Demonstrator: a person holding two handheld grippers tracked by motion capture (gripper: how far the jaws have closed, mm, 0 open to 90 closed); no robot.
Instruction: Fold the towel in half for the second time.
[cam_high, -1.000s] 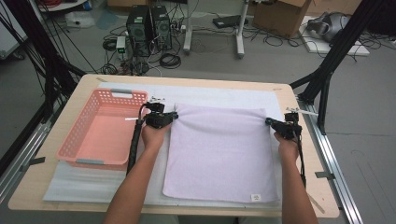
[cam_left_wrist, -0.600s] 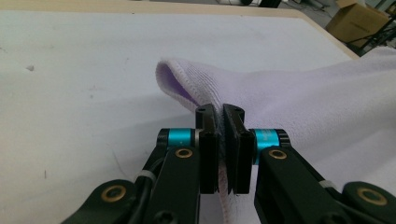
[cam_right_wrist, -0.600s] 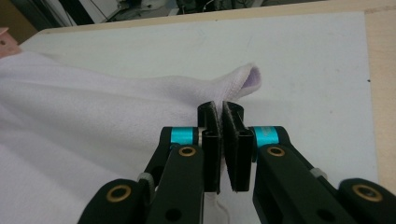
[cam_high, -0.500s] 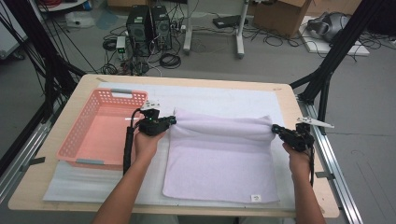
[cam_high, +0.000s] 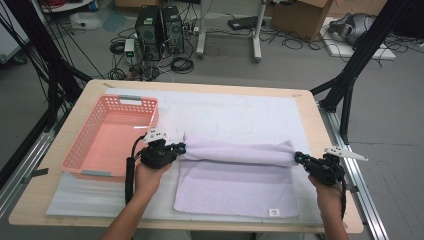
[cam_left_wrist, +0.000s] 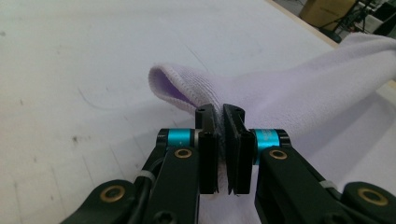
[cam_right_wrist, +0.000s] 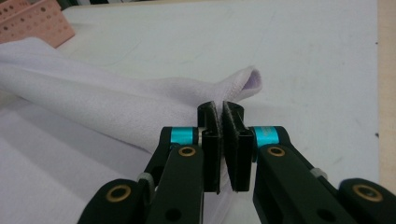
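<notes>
Lavender towel (cam_high: 235, 182) spread on the white mat (cam_high: 240, 112), far edge lifted and stretched taut between both grippers, folding over the flat near half. Left gripper (cam_high: 179, 148) clamped on the towel's left far corner, just beside the pink basket (cam_high: 107, 137). Right gripper (cam_high: 300, 158) pinched on the opposite corner, near the table's (cam_high: 307, 102) right edge.

From my left gripper (cam_left_wrist: 220, 140) cam I've got both black jaws pinched tight on a corner of the soft lilac terry towel (cam_left_wrist: 299, 102), its hemmed edge curling up just past them, over the scuffed white foam mat (cam_left_wrist: 93, 70)
</notes>
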